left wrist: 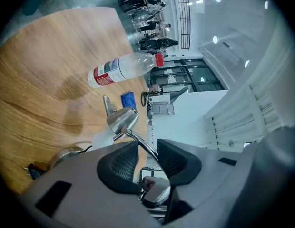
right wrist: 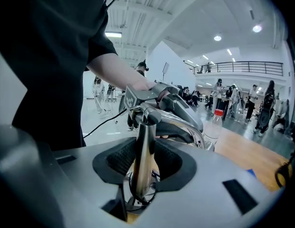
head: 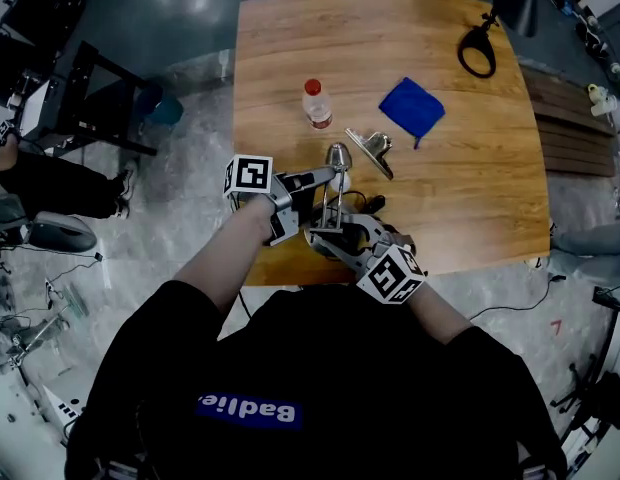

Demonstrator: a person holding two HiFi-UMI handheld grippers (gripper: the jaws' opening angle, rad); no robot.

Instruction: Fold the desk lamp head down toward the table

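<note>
A small chrome desk lamp stands near the table's front edge. Its bell-shaped head [head: 338, 155] [left wrist: 122, 119] hangs low over the wood, on a thin bent arm [left wrist: 142, 144]. My left gripper [head: 325, 178] [left wrist: 143, 160] is open and straddles that thin arm; the pads stand clear of it on both sides. My right gripper [head: 325, 238] [right wrist: 143, 163] is shut on the lamp's upright post [right wrist: 142, 146], pads pressed to both sides. The lamp's round base [left wrist: 66, 156] shows under my left gripper. In the right gripper view, the left gripper [right wrist: 173, 108] sits just behind the post's top joint.
On the wooden table [head: 280, 48] stand a clear bottle with a red cap [head: 316, 104] [left wrist: 121, 69], a blue cloth [head: 411, 108] and a metal clip [head: 372, 149] beyond the lamp. A black loop [head: 477, 52] lies at the far right corner. The lamp's black cable [head: 375, 205] trails right.
</note>
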